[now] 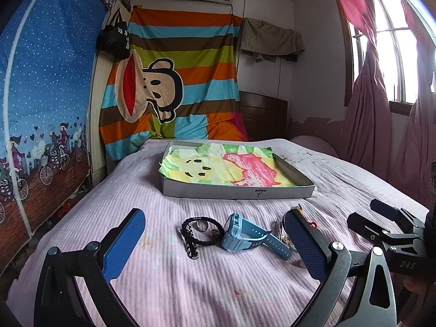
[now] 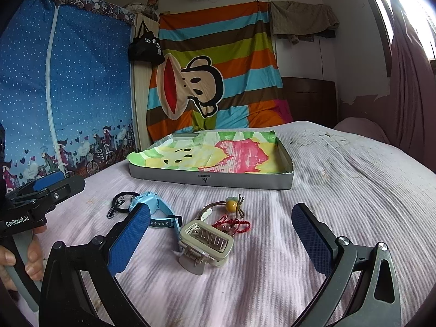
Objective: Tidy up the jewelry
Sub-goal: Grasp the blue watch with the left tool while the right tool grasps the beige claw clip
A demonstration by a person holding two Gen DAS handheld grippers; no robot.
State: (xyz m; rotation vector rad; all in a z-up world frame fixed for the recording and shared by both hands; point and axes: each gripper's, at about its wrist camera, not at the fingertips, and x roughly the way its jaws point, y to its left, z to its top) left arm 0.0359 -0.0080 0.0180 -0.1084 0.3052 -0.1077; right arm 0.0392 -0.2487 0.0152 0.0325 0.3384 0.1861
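Jewelry lies in a loose cluster on the pale pink ribbed bedspread, near the front edge of the bed, none of it in the tray. A blue watch sits on its side in the middle, strap trailing toward the right. Just left of it, touching, a black braided bracelet forms a loop with a silver ring lying inside it. Right of the watch: a beige hair claw clip with metal teeth, nearest the right gripper; behind it a red cord bracelet; behind that a hair tie with a yellow bead and a small bow.

Farther back on the bed, well apart from the cluster, a shallow grey box tray lined with a bright green, yellow and pink cloth; nothing on the cloth.

Left gripper hovers low in front of the watch and bracelet, blue pads spread wide, holding nothing. Right gripper hovers in front of the clip, pads likewise wide apart, empty. A hand grips the left gripper's handle at the left edge of the right wrist view.

Behind: striped monkey-print sheet hanging on the wall, blue dotted fabric wardrobe left, pink curtains at the window right.
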